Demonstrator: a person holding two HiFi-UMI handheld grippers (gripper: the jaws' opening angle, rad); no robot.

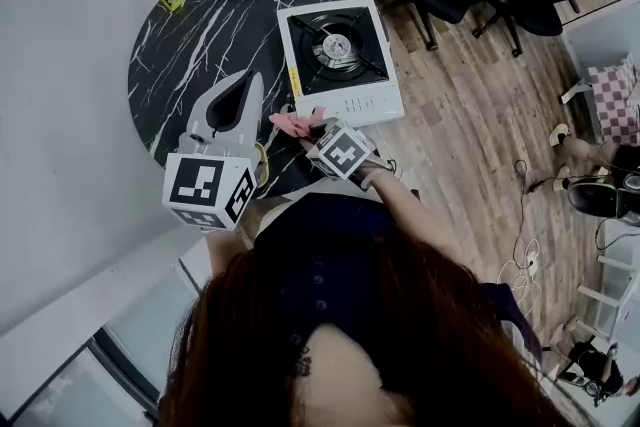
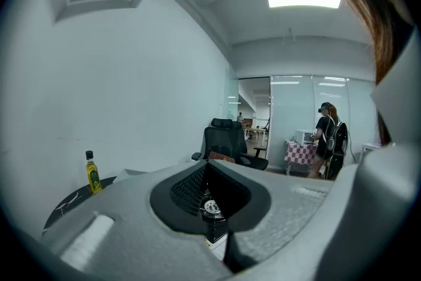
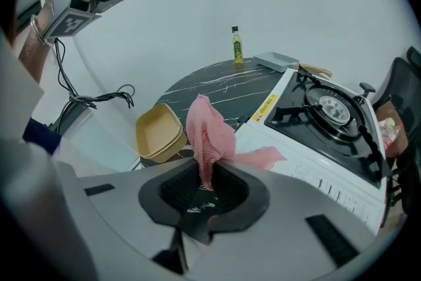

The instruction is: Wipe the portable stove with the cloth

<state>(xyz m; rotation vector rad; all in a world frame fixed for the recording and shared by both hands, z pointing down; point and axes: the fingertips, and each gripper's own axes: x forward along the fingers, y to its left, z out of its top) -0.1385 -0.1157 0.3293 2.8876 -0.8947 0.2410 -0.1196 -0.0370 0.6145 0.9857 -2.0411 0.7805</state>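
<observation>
Cloth (image 3: 210,131) in right gripper (image 3: 204,176) (beside stove (image 3: 329,125))

The pink cloth (image 3: 209,135) looks coarse and woven, the stove (image 1: 340,55) body smooth white painted metal, the round table (image 1: 190,55) at upper left glossy black veined stone, the floor (image 1: 470,115) matt wood planks.

Dim, flat light; ceiling lamp (image 2: 304,1) glares, gripper views warp at edges.

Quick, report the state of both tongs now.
Left tongs: closed, holding nothing.
Right tongs: closed on the pink cloth.
</observation>
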